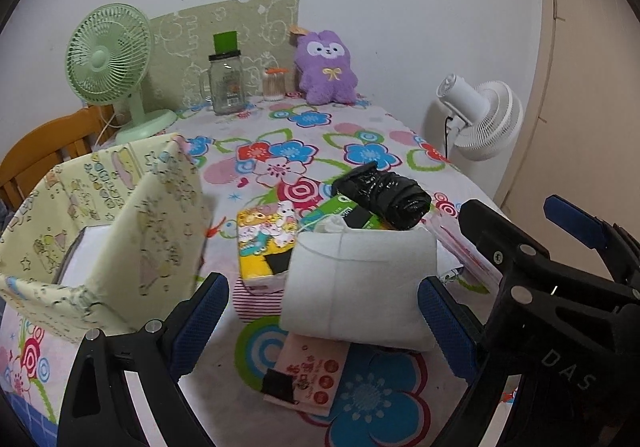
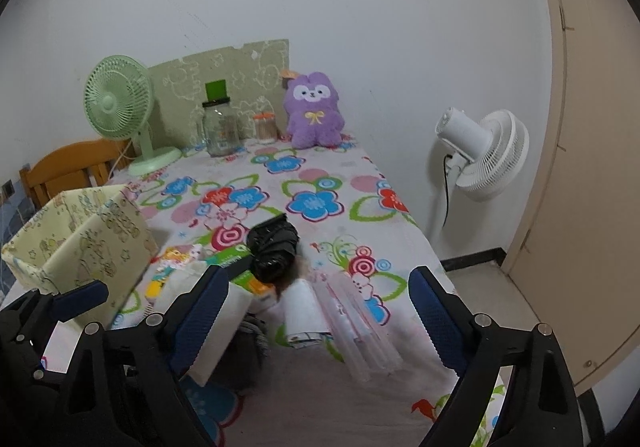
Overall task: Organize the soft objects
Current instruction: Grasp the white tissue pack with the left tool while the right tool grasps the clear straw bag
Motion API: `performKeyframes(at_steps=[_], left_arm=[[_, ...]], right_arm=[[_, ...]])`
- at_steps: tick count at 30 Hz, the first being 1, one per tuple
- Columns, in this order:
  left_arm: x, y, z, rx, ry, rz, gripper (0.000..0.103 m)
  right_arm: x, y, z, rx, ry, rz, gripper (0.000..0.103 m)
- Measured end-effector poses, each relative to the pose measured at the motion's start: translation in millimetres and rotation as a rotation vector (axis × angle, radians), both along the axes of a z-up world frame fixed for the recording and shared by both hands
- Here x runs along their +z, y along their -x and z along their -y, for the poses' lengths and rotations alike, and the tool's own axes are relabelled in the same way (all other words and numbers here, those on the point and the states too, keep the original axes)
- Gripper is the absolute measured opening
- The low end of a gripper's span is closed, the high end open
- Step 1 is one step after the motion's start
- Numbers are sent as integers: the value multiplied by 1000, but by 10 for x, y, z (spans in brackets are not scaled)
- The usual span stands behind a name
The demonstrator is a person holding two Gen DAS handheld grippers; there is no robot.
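A pile of soft packs lies on the flowered tablecloth (image 1: 340, 151). In the left wrist view a white folded cloth pack (image 1: 360, 287) sits on top, with a yellow cartoon tissue pack (image 1: 264, 243), a green pack (image 1: 340, 209) and a black plastic bag roll (image 1: 384, 191) behind it. A pink packet (image 1: 308, 375) lies in front. My left gripper (image 1: 324, 323) is open, its fingers either side of the white pack. My right gripper (image 2: 320, 319) is open above a white roll (image 2: 302, 307) and clear sleeves (image 2: 360, 335). A pale yellow fabric box (image 1: 100, 223) stands left.
At the back stand a green desk fan (image 1: 108, 63), a glass jar (image 1: 226, 83), a small jar of sticks (image 1: 274, 85) and a purple plush toy (image 1: 326, 69). A white floor fan (image 2: 484, 151) stands right of the table. A wooden chair (image 2: 68, 167) is at left.
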State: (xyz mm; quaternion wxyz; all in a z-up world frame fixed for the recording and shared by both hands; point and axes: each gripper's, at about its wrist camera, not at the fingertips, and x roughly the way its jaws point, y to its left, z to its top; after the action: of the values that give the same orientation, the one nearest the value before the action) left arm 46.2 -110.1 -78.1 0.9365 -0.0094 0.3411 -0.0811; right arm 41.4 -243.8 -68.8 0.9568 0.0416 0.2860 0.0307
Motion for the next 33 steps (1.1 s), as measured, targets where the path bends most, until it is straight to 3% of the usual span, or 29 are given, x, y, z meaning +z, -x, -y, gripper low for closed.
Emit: performKeyframes(at_steps=[10, 15, 20, 24, 31, 33], left_arm=[[-89, -79, 276, -56, -39, -27, 97], [-141, -81, 386, -90, -57, -38, 97], [-181, -52, 532, -136, -87, -42, 80], [-221, -34, 626, -170, -99, -63, 59], [-215, -5, 674, -179, -112, -56, 45], [-203, 0, 678, -179, -114, -49, 43]], right_arm=[[-198, -180, 199, -22, -22, -67, 88], [-304, -254, 268, -18, -39, -110, 80], [-431, -305, 318, -8, -53, -160, 73], [-499, -330, 319, 5, -44, -188, 58], [-525, -326, 330, 38, -59, -207, 37], [-507, -321, 331, 41, -60, -203, 25]])
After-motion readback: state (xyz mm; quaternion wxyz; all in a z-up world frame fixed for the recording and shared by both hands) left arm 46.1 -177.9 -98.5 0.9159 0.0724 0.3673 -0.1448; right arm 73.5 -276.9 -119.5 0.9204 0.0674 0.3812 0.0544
